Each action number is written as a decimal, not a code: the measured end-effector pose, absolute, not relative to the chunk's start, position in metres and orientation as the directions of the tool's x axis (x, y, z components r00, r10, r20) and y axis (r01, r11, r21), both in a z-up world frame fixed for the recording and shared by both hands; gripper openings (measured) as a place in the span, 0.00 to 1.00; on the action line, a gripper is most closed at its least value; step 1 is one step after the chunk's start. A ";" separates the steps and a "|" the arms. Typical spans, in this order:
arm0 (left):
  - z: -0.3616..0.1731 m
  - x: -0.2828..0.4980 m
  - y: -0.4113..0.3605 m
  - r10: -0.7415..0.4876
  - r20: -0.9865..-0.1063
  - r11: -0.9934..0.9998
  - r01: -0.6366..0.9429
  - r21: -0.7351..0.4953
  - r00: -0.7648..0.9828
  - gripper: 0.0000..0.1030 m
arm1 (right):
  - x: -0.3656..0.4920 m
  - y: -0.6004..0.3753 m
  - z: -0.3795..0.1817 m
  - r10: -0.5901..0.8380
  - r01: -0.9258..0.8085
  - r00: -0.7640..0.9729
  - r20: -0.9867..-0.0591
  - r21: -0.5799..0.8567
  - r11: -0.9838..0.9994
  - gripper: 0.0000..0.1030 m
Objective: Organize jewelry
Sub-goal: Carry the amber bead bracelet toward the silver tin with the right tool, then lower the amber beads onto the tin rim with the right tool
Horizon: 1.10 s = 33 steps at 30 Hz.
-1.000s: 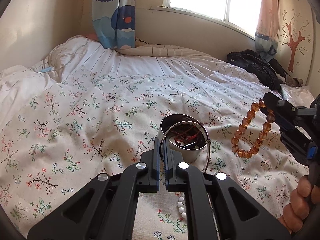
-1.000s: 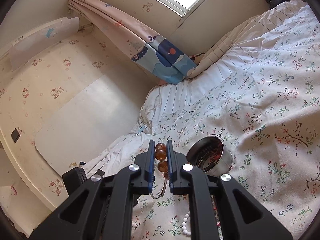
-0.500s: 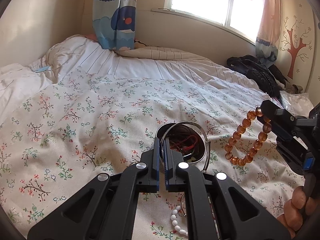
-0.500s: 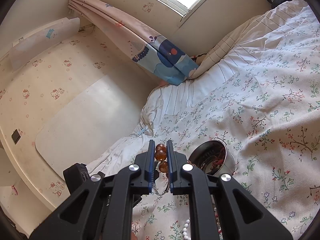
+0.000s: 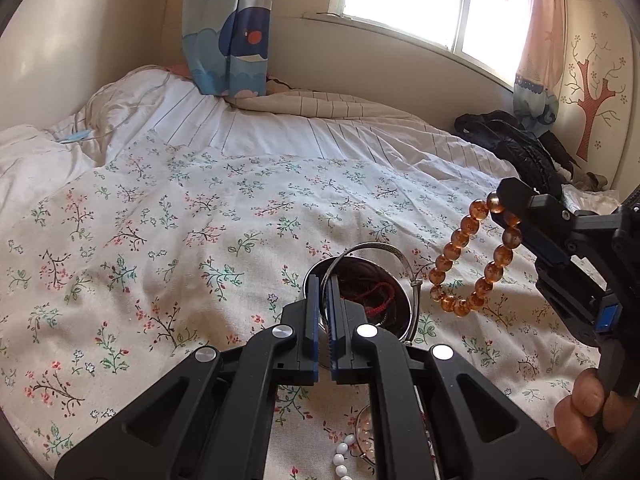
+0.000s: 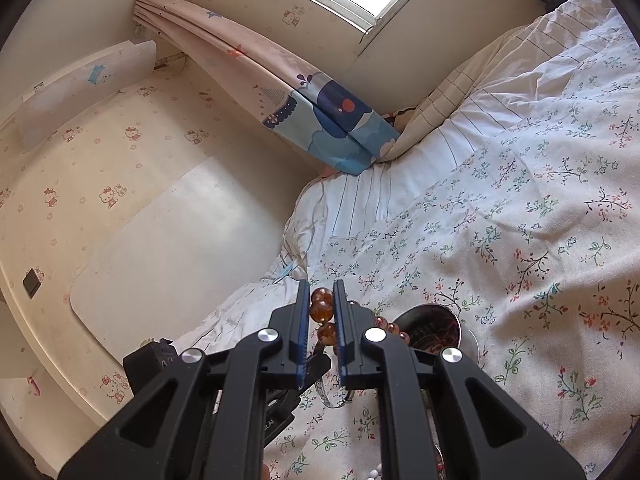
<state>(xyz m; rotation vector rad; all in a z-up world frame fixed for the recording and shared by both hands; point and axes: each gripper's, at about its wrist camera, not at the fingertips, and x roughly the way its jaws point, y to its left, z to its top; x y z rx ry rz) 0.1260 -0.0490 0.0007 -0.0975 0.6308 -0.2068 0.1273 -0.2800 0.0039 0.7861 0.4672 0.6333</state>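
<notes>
A round metal tin (image 5: 362,300) with red cords inside sits on the floral bedspread (image 5: 160,240). My left gripper (image 5: 324,280) is shut on a thin silver bangle (image 5: 374,245), which arcs over the tin's rim. To the right, my right gripper (image 5: 506,204) is shut on an amber bead bracelet (image 5: 460,256) that hangs in the air just right of the tin. In the right wrist view the amber beads (image 6: 321,310) sit pinched between the right gripper (image 6: 322,286) fingers, with the tin (image 6: 432,328) just beyond and to the right.
A strand of white beads (image 5: 340,456) and a clear ring (image 5: 364,432) lie on the bedspread under the left gripper. A black jacket (image 5: 516,144) lies at the far right of the bed. Curtains (image 5: 224,32), a window and walls bound the bed.
The right gripper has carried the amber bracelet leftward, closer to the tin. The left gripper with the bangle has shifted slightly, so the tin sits lower in its view.
</notes>
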 end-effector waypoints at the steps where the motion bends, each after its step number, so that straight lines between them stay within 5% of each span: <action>1: 0.000 0.127 -0.050 -0.221 -0.575 0.975 0.163 -0.152 0.788 0.03 | 0.128 -0.280 0.005 0.676 -0.347 0.722 -0.149 0.766 0.541 0.12; 11: -0.003 0.136 -0.046 -0.217 -0.586 0.976 0.152 -0.159 0.781 0.03 | 0.132 -0.288 0.002 0.646 -0.308 0.743 -0.173 0.769 0.560 0.12; 14: -0.004 0.137 -0.046 -0.214 -0.588 0.976 0.151 -0.156 0.780 0.04 | 0.139 -0.289 -0.013 0.595 -0.190 0.736 -0.323 0.745 0.640 0.15; 16: -0.004 0.136 -0.046 -0.213 -0.588 0.976 0.150 -0.155 0.780 0.04 | 0.148 -0.284 -0.030 0.592 -0.117 0.673 -0.444 0.725 0.678 0.37; 20: -0.004 0.136 -0.045 -0.209 -0.588 0.977 0.142 -0.159 0.781 0.04 | 0.152 -0.264 -0.060 0.463 -0.018 0.548 -0.697 0.543 0.839 0.39; 26: -0.004 0.137 -0.042 -0.211 -0.591 0.976 0.138 -0.167 0.779 0.04 | 0.160 -0.228 -0.086 0.262 -0.094 0.470 -0.843 0.248 0.964 0.45; 27: -0.004 0.137 -0.042 -0.211 -0.591 0.976 0.139 -0.166 0.779 0.04 | 0.164 -0.225 -0.088 0.246 -0.107 0.480 -0.842 0.222 0.969 0.44; 30: -0.004 0.136 -0.042 -0.210 -0.590 0.977 0.138 -0.165 0.780 0.04 | 0.167 -0.236 -0.093 0.320 -0.081 0.463 -0.826 0.320 0.944 0.12; 33: -0.004 0.137 -0.041 -0.211 -0.592 0.976 0.134 -0.172 0.778 0.04 | 0.159 -0.267 -0.087 0.434 -0.022 0.506 -0.745 0.491 0.871 0.12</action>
